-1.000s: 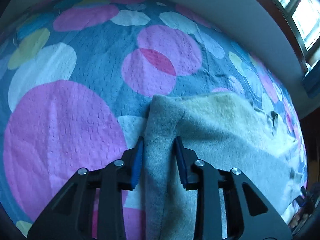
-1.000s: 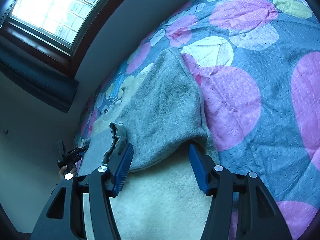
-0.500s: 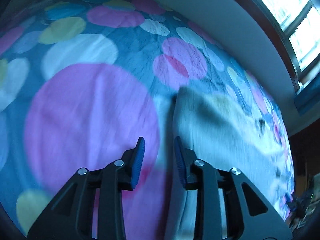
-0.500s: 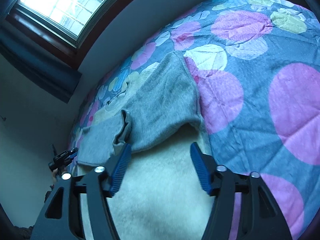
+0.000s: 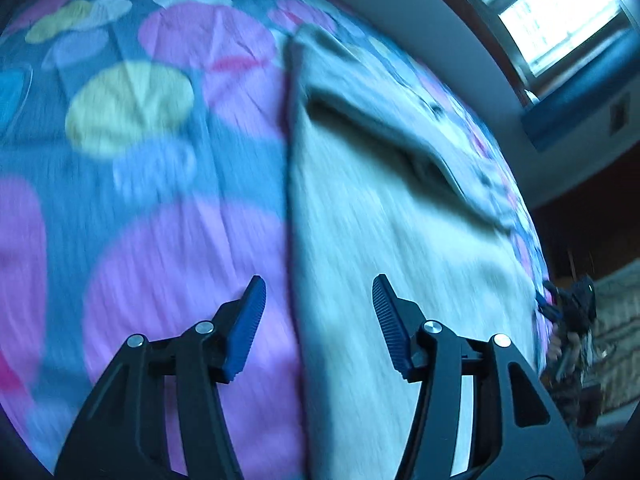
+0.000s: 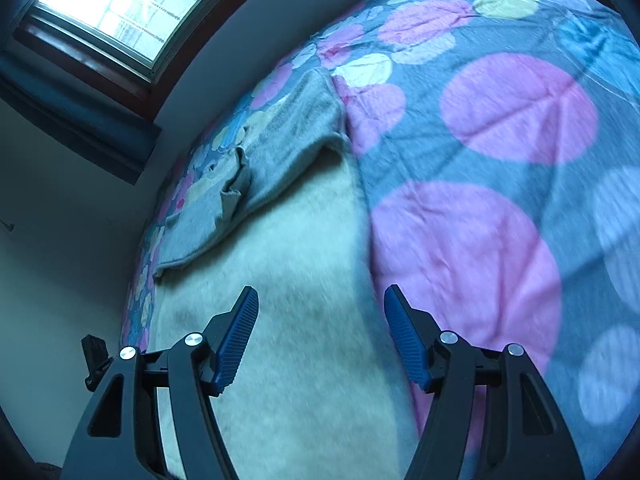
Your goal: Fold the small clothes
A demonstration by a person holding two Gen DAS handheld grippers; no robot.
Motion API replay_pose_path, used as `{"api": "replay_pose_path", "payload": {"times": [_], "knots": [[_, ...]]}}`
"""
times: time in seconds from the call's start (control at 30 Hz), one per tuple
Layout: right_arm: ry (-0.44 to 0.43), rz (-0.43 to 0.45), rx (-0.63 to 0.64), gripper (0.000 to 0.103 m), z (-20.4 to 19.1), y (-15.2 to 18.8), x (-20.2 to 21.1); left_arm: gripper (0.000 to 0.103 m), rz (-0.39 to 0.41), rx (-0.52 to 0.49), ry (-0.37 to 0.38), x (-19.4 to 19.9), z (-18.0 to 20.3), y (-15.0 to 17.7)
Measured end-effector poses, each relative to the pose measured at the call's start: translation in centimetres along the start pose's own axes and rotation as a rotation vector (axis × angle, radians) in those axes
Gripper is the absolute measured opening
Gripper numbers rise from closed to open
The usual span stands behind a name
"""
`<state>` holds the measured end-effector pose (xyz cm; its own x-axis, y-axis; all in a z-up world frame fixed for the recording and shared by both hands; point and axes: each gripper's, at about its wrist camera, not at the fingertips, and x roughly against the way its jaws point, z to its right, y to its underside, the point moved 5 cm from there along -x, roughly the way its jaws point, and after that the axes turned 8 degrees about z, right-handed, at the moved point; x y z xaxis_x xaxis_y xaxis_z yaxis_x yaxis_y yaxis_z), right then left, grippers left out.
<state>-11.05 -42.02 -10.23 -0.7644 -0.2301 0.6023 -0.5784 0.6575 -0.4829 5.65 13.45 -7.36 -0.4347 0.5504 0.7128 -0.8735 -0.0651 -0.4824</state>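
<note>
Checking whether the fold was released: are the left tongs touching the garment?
Cannot tell. In the left wrist view the left tongs stand open, straddling the garment edge with nothing pinched, but blur hides any contact.

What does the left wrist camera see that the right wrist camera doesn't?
Only the left wrist view shows the left gripper, open, straddling the garment's long edge, with the other gripper small at far right. Only the right wrist view shows the right gripper, open above the pale fleece, and the grey folded sleeve with its cuff. Both show the garment, the spotted bedspread and the window.
</note>
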Motion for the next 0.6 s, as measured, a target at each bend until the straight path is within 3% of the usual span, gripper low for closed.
{"api": "replay_pose_path", "payload": {"times": [0.17,0.4,0.6], "knots": [[0.008,-0.044,-0.021,0.065,1.6,3.0,2.2,0.06,-0.058,-0.009,0.088,1.3,1.7,4.7],[-0.126,-0.154,-0.019,0.065,0.7,7.8,3.8,0.06,-0.079,0.061,0.233,2.8,2.9,8.6],[-0.174,-0.175,-0.03,0.065,0.6,9.8,5.8,0.059,-0.119,0.047,0.288,3.2,4.8,11.6]]}}
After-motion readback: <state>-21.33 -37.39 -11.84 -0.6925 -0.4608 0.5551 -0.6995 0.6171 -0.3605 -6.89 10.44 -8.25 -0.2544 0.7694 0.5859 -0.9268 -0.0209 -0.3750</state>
